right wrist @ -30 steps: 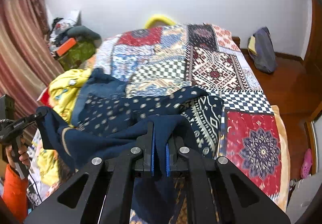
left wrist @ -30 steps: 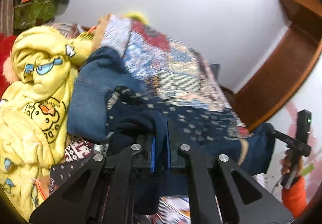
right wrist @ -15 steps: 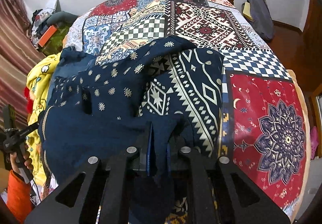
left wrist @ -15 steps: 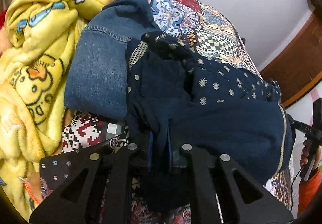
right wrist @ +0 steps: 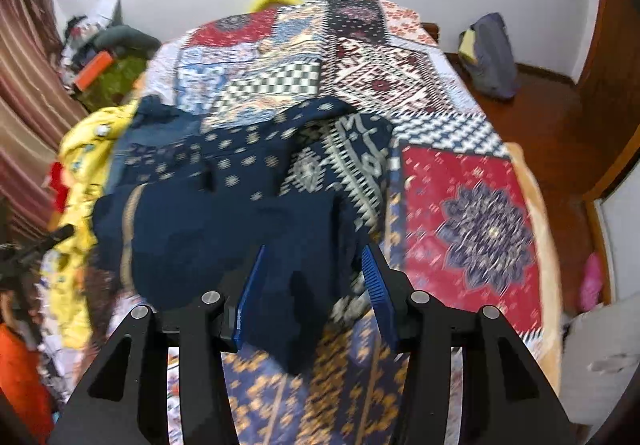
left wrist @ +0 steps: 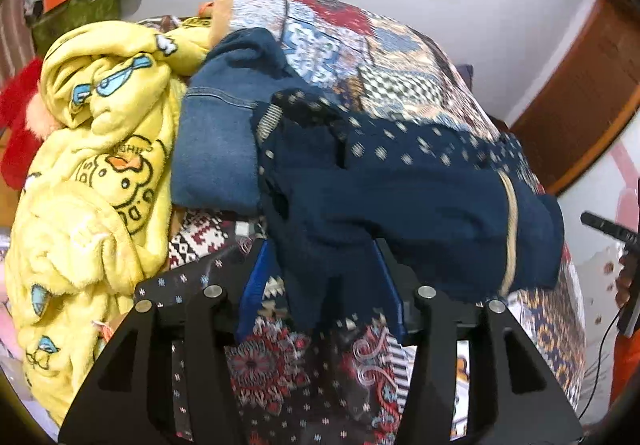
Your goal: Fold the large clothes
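A large navy garment with pale dots and a tan stripe lies folded over on the patchwork bedspread. It also shows in the right wrist view. My left gripper is open, its blue pads apart, with a loose flap of the garment hanging between them. My right gripper is open too, over the garment's near edge, which drapes between its fingers. The other gripper's tip shows at the right edge of the left wrist view.
A yellow duck-print blanket and a folded denim piece lie left of the garment. The bedspread stretches right. A bag sits on the wooden floor by the wall. Clutter is piled at the far left.
Both grippers lowered the navy garment onto the bed, then opened and let go of it. They have drawn back a little from the fold.
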Available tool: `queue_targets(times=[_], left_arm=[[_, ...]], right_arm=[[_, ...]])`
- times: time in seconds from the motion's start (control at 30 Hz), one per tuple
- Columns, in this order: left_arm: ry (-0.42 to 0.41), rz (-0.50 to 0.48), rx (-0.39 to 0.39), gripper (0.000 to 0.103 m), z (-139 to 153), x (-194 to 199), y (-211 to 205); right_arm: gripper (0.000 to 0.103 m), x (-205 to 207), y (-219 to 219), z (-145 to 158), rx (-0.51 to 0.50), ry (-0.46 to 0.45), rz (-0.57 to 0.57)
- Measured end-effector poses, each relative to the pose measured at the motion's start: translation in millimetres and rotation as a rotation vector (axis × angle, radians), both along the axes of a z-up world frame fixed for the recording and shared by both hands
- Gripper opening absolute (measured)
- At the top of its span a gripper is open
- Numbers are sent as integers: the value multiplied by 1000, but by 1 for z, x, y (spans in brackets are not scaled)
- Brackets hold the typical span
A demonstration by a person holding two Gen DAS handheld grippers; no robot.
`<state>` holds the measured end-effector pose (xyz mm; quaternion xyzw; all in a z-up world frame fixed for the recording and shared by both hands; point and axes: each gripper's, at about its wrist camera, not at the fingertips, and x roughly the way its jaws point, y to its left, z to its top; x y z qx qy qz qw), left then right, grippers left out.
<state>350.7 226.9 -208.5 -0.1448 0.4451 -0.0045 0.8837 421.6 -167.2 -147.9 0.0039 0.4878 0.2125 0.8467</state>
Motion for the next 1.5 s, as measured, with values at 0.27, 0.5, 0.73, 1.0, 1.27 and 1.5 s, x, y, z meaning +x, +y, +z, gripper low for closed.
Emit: queue_targets(times=[0.27, 0.5, 0.73, 1.0, 1.27, 1.5], left_arm=[[82, 16, -37, 53, -39, -10, -8], [91, 61, -200, 53, -61, -17, 7], [98, 63, -198, 52, -73, -1, 10], [69, 53, -163, 11, -71, 4, -3], [-47, 5, -21, 6, -14, -14, -20], [-181, 1, -9, 6, 43, 3, -16]], right_arm=[[46, -28, 23, -30, 2, 80, 67], [46, -23, 28, -75, -2, 195, 43], [46, -10, 22, -84, 95, 237, -1], [11, -22, 34, -83, 100, 223, 50], [8, -32, 34, -38, 109, 97, 141], [7, -12, 46, 14, 129, -80, 139]])
